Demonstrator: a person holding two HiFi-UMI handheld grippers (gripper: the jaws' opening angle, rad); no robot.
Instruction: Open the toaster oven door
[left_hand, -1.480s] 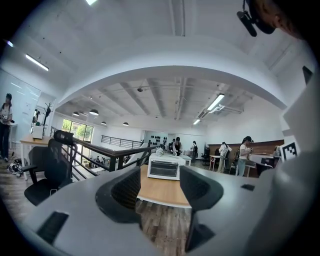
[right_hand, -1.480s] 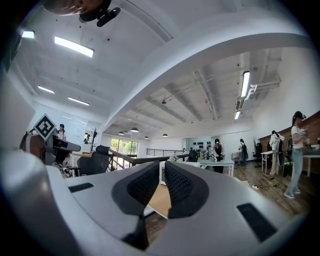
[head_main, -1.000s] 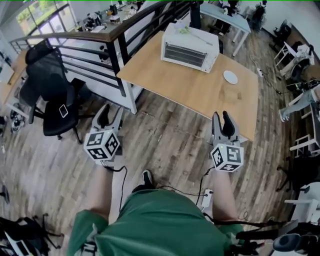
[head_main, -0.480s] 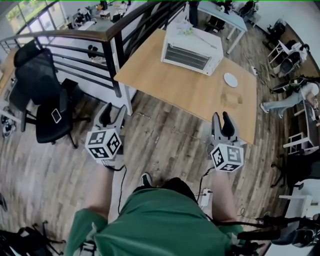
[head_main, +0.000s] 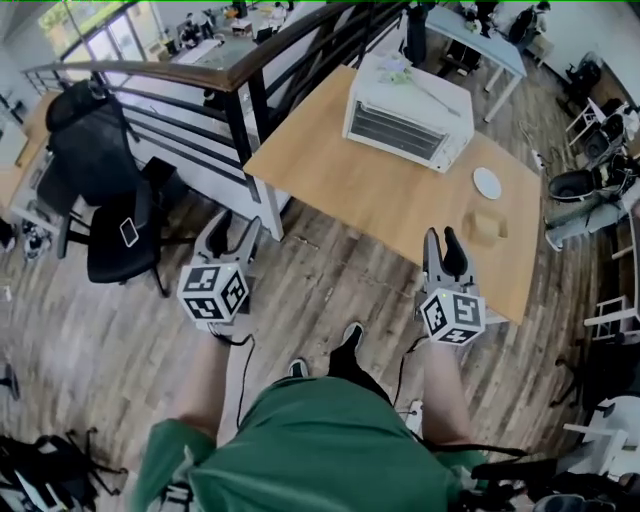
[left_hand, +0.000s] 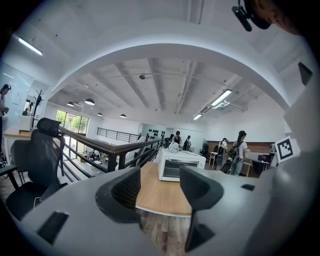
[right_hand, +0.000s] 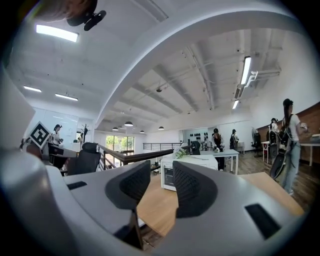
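The white toaster oven (head_main: 408, 112) stands at the far end of a wooden table (head_main: 385, 195), its door shut. The left gripper view shows the oven (left_hand: 180, 166) beyond the jaws, and so does the right gripper view, where the oven's top (right_hand: 194, 161) shows above the right jaw. My left gripper (head_main: 232, 236) hangs over the floor, well short of the table's near left corner, open and empty. By the table's near edge my right gripper (head_main: 444, 245) is held with its jaws a narrow gap apart and nothing between them.
A white plate (head_main: 487, 182) and a small tan block (head_main: 486, 228) lie on the table's right side. A black railing (head_main: 230, 80) runs along the left, with a black office chair (head_main: 105, 190) beside it. The person's shoe (head_main: 350, 335) is on the wood floor.
The person has stepped forward, one foot now ahead. The table and oven sit a little further right in the view. Both grippers keep their pose and jaw gaps.
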